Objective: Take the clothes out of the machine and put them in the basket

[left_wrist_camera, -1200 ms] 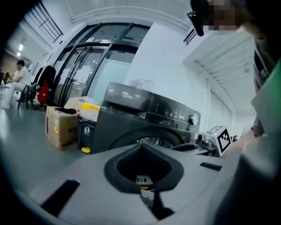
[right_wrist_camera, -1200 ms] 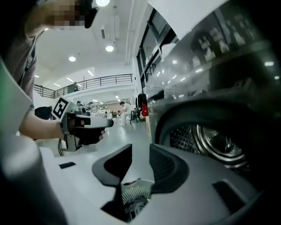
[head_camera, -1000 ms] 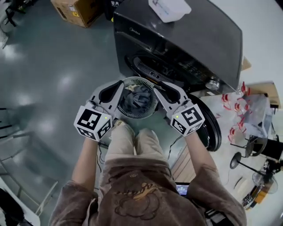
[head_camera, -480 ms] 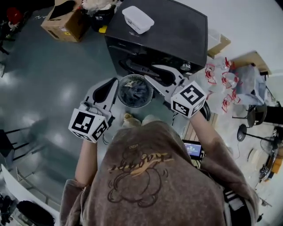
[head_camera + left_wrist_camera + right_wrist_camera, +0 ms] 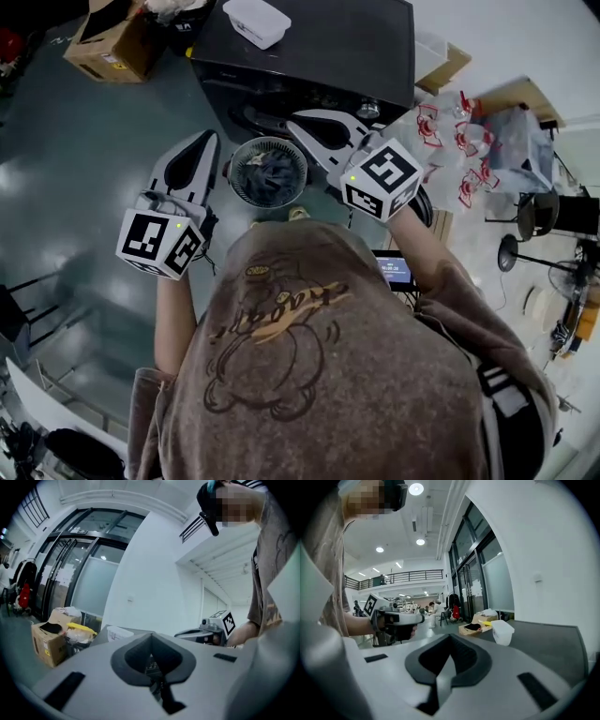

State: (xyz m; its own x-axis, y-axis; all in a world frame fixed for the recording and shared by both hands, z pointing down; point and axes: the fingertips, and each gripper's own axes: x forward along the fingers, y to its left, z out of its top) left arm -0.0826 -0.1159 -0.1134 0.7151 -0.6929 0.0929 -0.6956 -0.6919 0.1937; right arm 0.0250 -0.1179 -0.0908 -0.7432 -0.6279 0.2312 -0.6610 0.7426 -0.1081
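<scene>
Just changed: a second ago I had both grippers low, flanking the basket [image 5: 232, 174]; now both are lifted well above it and the head view looks down from higher up, so the person has straightened up
Right gripper [image 5: 294, 118]: its jaws have just been closing and are now clenched together with nothing between them; its own view shows only the room beyond
Left gripper [image 5: 207, 137]: jaws together as well, holding nothing that I can see in its own view
Basket: left standing on the floor [image 5: 84, 159] just in front of the machine [image 5: 319, 47], between the two grippers as seen from the head view, touched by neither
Clothes [image 5: 270, 176]: a dark bundle lying inside the basket, below its rim
Meaning for the task: I judge the load is delivered and let go of, so this transfer looks finished; whether anything is left in the drum I cannot tell, as the opening is mostly hidden behind the basket and the right gripper
Hand pose: both grippers held out in front at about chest height, pointing roughly level towards the machine, the right tipped slightly down; they are well apart, marker cubes nearest the body
Around: a white container [image 5: 256, 21] sits on top of the machine and a cardboard box [image 5: 103, 42] stands on the floor to its left
</scene>
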